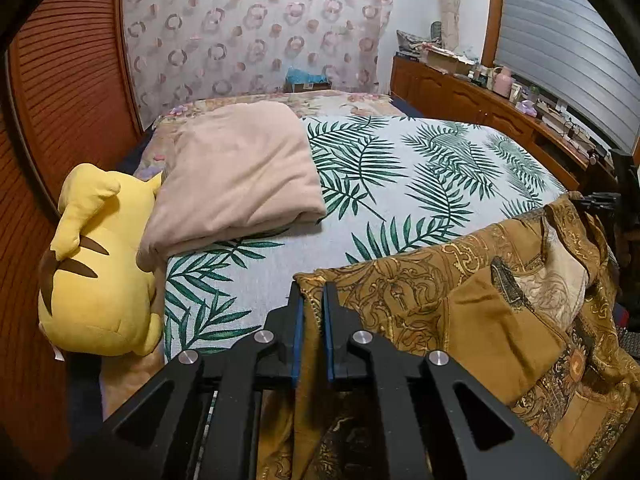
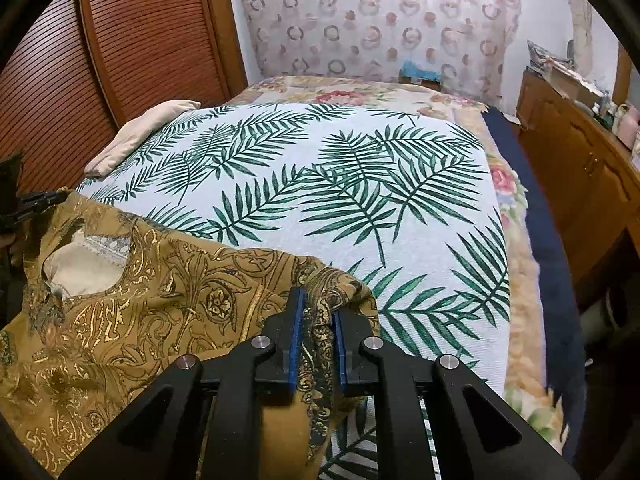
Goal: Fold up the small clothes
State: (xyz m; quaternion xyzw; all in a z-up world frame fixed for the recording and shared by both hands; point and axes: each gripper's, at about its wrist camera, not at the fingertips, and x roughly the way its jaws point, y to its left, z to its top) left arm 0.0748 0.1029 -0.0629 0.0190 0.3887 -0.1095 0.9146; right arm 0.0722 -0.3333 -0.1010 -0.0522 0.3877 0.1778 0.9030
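Between pads of each hand-held gripper, left (image 1: 313,300) and right (image 2: 318,306): brown patterned garment (image 2: 172,300) edge, clamped.

Both wrist cameras look down along their fingers, close over the bed (image 1: 400,184) (near edge), sharing the leaf-print cover and the brown garment (image 2: 160,300).

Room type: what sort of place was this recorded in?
Most likely a home bedroom. A bed with a leaf-print cover fills both views, a yellow plush toy lies beside a folded beige blanket, and a cluttered wooden dresser lines the wall.
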